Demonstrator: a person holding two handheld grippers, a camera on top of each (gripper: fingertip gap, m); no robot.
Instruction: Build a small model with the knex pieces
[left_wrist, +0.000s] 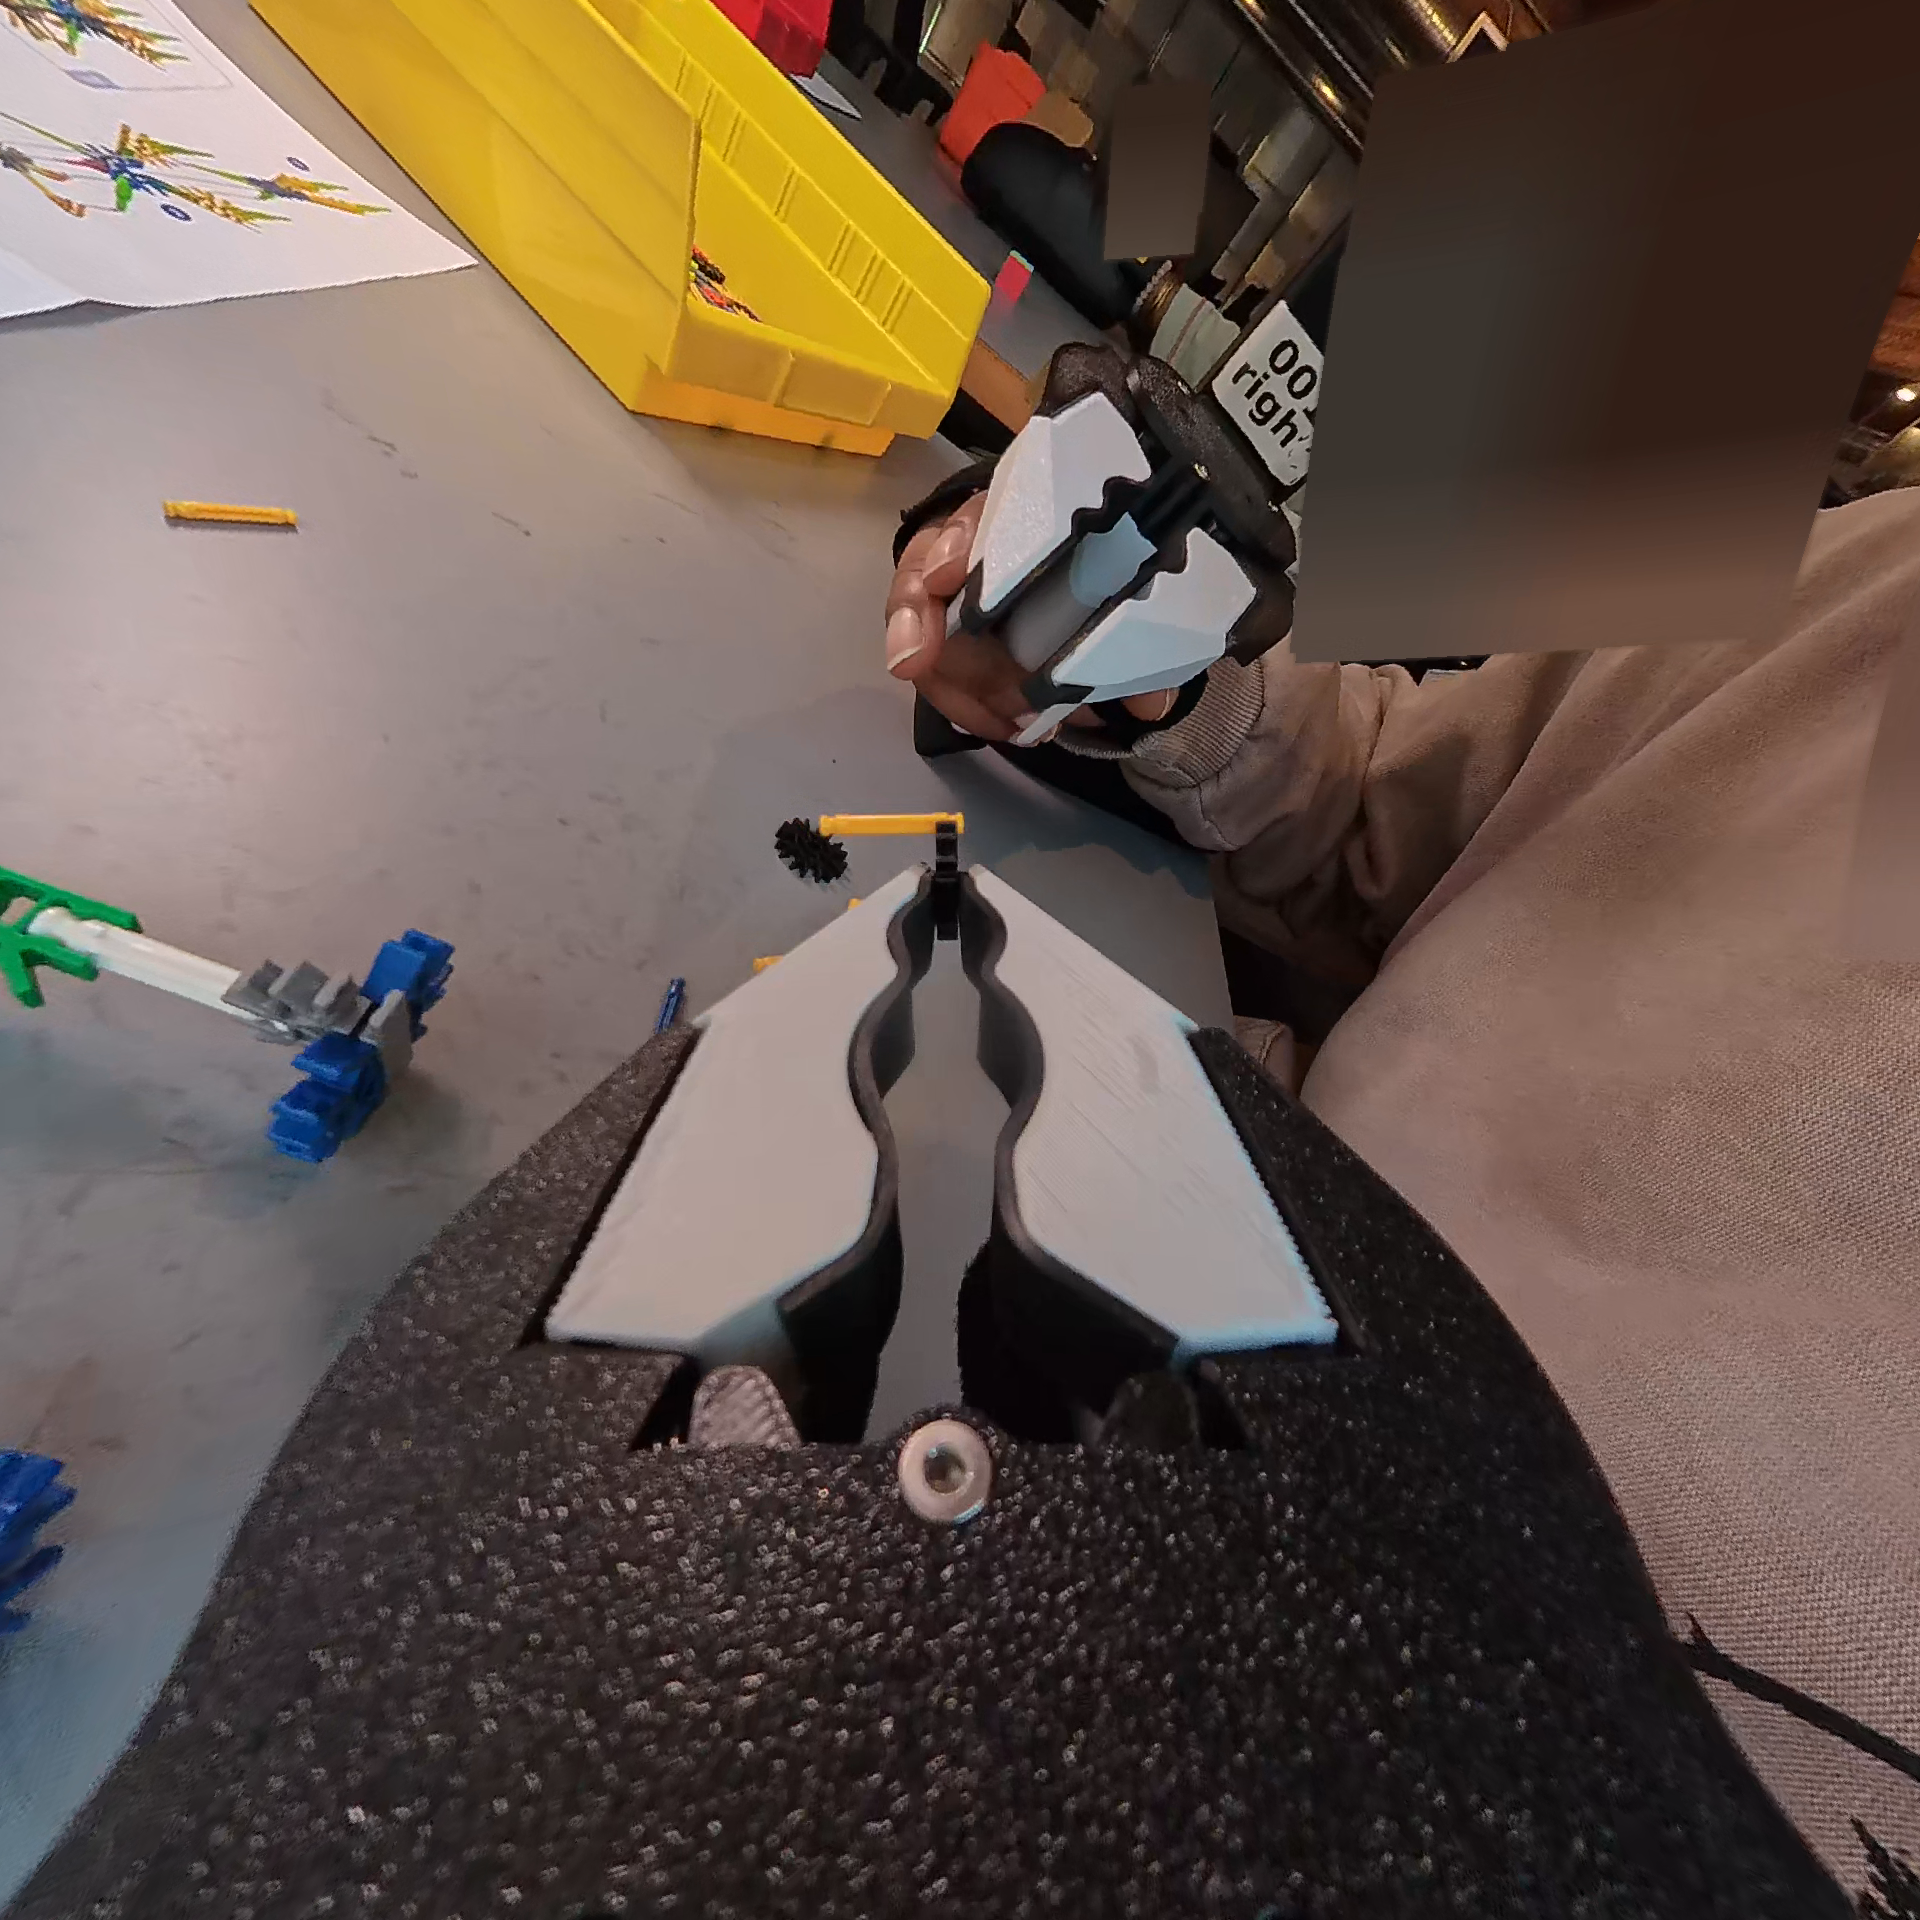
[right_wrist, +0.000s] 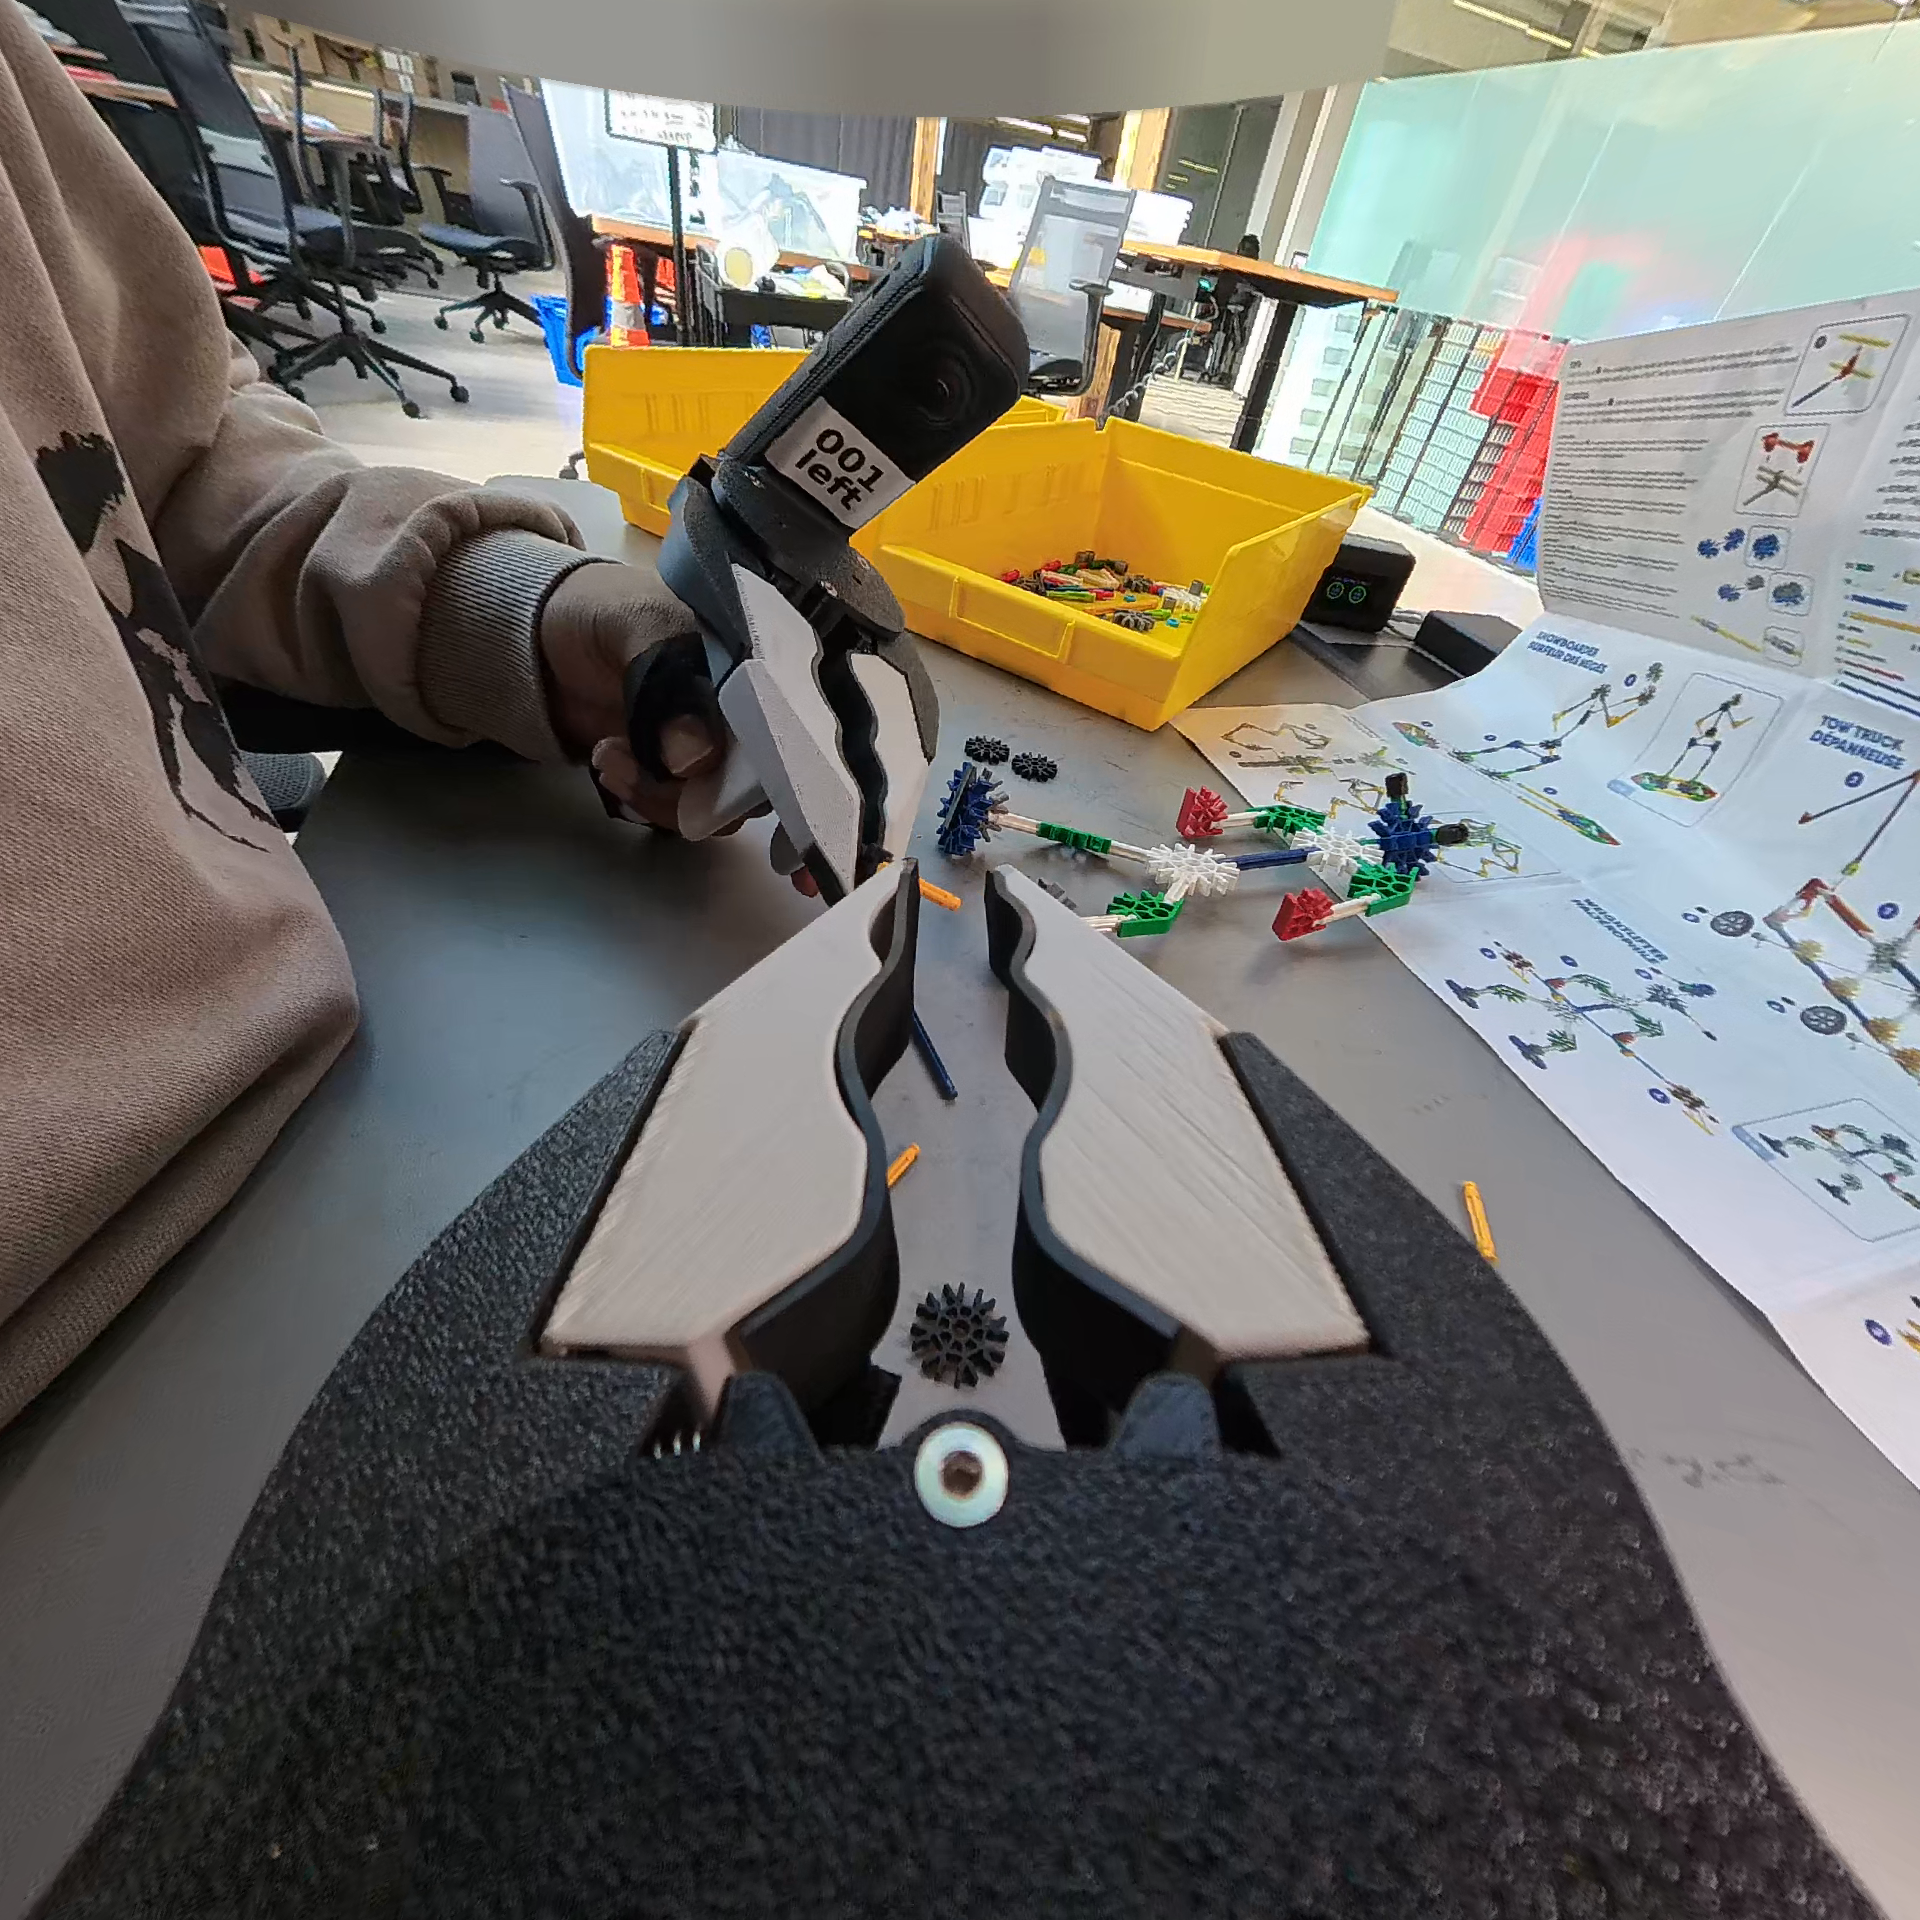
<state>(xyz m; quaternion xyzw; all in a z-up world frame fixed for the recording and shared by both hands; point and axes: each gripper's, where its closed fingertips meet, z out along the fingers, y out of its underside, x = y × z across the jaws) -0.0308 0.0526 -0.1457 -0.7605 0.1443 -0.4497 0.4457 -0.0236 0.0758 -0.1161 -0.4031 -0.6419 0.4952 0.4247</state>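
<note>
Left wrist view: the left gripper (left_wrist: 943, 883) is clenched on a small black connector (left_wrist: 945, 854) that carries a yellow rod (left_wrist: 888, 825), near the table's (left_wrist: 540, 665) edge by the person. A black gear (left_wrist: 811, 849) lies just beside. The right gripper (left_wrist: 1049, 665), bearing a white label, hovers beyond, its jaws apart.

Right wrist view: the right gripper (right_wrist: 951, 883) is released above a blue rod (right_wrist: 933, 1055) and the black gear (right_wrist: 958, 1334). A labelled camera tops the left gripper (right_wrist: 847, 868). Further along lie a rod-and-connector model (right_wrist: 1195, 857), a printed instruction sheet (right_wrist: 1683, 935) and a yellow bin (right_wrist: 1122, 551).

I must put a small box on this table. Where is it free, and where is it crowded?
Free: the grey table between the yellow bin and the toy model, apart from one yellow rod. Crowded: around the left gripper, which pinches a black connector, beside a black gear.
</note>
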